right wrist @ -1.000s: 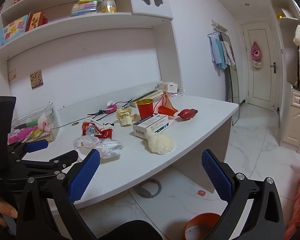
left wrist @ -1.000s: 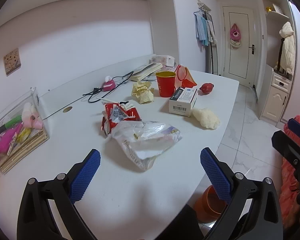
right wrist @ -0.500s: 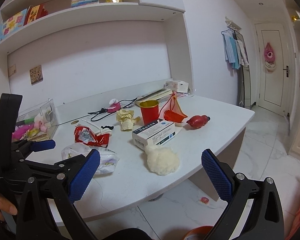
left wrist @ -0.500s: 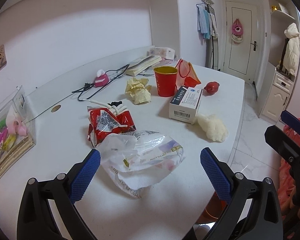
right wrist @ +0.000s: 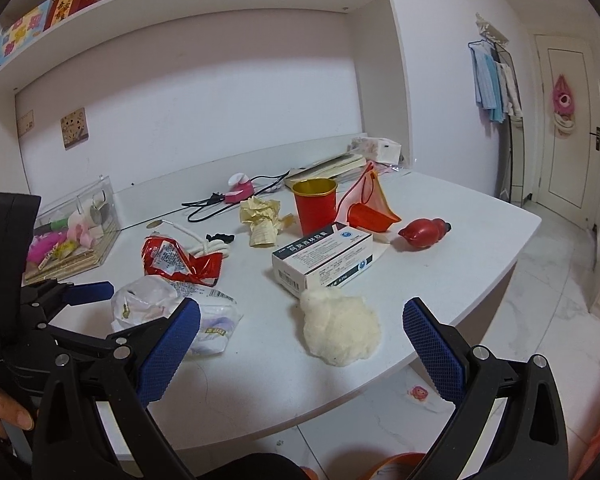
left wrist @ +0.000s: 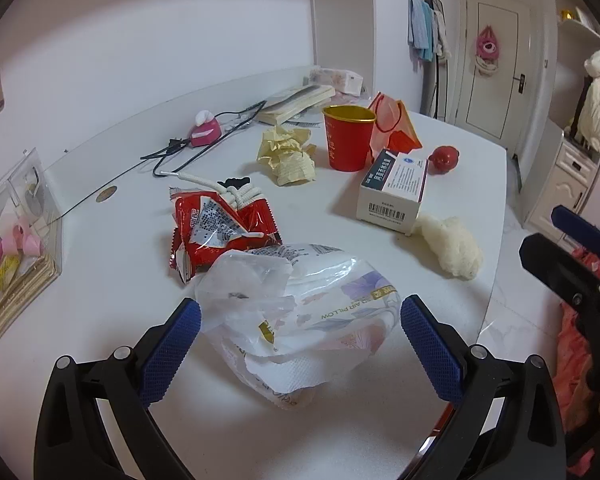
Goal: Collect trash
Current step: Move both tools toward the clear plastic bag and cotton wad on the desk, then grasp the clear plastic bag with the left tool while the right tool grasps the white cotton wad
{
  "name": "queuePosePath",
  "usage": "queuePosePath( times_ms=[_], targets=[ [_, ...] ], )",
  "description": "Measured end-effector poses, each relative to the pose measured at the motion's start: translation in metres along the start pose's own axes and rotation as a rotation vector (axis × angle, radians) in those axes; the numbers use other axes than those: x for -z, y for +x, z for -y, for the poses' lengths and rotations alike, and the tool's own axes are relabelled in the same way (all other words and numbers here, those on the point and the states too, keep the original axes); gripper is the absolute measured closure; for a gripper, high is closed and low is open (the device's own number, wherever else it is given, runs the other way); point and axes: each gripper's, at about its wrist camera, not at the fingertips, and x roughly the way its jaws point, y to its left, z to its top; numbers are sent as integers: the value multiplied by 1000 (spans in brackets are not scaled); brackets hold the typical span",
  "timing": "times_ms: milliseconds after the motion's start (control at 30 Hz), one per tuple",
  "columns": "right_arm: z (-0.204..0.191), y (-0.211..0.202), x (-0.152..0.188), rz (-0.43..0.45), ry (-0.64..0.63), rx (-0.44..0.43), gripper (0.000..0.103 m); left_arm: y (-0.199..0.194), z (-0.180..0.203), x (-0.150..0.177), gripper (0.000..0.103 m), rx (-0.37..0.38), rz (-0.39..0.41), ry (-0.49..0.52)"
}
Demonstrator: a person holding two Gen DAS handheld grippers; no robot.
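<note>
On the white desk [left wrist: 100, 380] every piece of litter appears to lie uncollected, so the task looks barely begun: nothing is held, and an orange round bin, of which only a rim [right wrist: 392, 466] shows below the desk edge in the right wrist view, has no visible contents. The left gripper [left wrist: 300, 332] hovers with its blue-padded fingers spread wide on either side of a crumpled clear plastic bag printed with flowers and the words AIR PILLOW [left wrist: 300, 316]; whether the pads touch it I cannot tell. The right gripper [right wrist: 300, 336] is likewise spread wide and empty, aimed at a fluffy cream wad of cotton-like stuffing [right wrist: 340, 332] near the front edge.

The plastic bag sits at the near front of the desk, its long axis running roughly left to right across the left gripper's opening, slightly tilted, with the torn open mouth toward the left and the printed end toward the right. Just behind it, touching or overlapping, lies a red foil snack wrapper [left wrist: 220, 228].

Still left, by my reading: the crumpled yellow paper ball [left wrist: 288, 156], the red paper cup with gold lining [left wrist: 348, 140], standing upright, the white and blue cardboard medicine box [left wrist: 396, 188], the small red paper gift bag [left wrist: 392, 128], tipped over, and a red shell-shaped object [left wrist: 444, 158] beyond the box
</note>
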Motion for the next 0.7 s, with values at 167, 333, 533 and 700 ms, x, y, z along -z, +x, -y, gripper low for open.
queuePosePath(
  times_ms=[167,333,533,700],
  targets=[
    [5,7,-2,-14,-8,5,4,6,1,-2,4,1,-26,25],
    [8,12,0,-29,2,2,4,13,2,-3,4,-24,-49,48],
    [11,21,3,-55,1,-2,4,20,0,-2,4,-34,-61,68],
    [13,31,5,-77,-19,-3,4,24,-3,0,5,-24,-68,65]
  ],
)
